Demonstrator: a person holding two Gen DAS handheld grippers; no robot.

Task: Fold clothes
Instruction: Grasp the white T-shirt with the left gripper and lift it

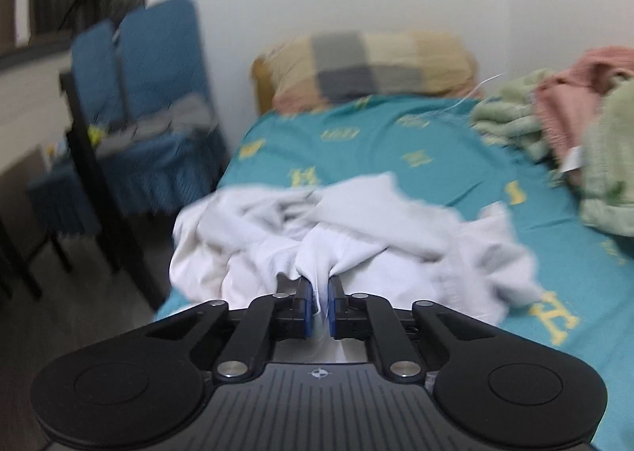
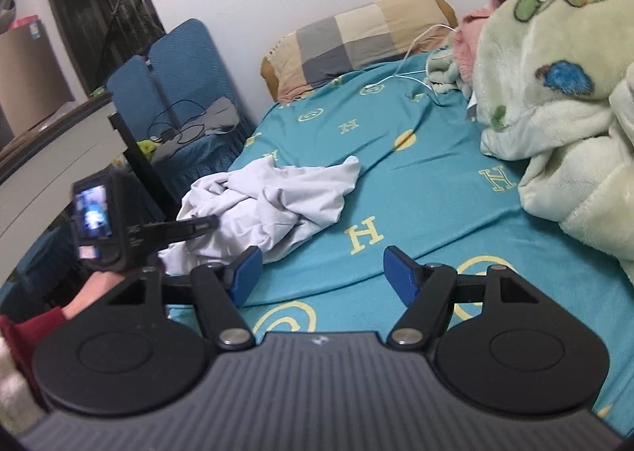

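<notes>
A crumpled white garment (image 1: 337, 237) lies in a heap on the teal bed sheet (image 1: 396, 142) near the bed's left edge; it also shows in the right wrist view (image 2: 277, 201). My left gripper (image 1: 320, 292) is shut on a fold of the white garment, pinched between its blue pads. In the right wrist view the left gripper (image 2: 206, 225) reaches into the heap from the left. My right gripper (image 2: 323, 272) is open and empty, above bare sheet (image 2: 416, 173) to the right of the garment.
A fluffy green and pink blanket (image 2: 554, 114) is piled along the bed's right side. A checked pillow (image 2: 356, 39) lies at the head, with a white cable (image 2: 412, 50) beside it. A blue-covered chair (image 2: 182, 94) stands left of the bed.
</notes>
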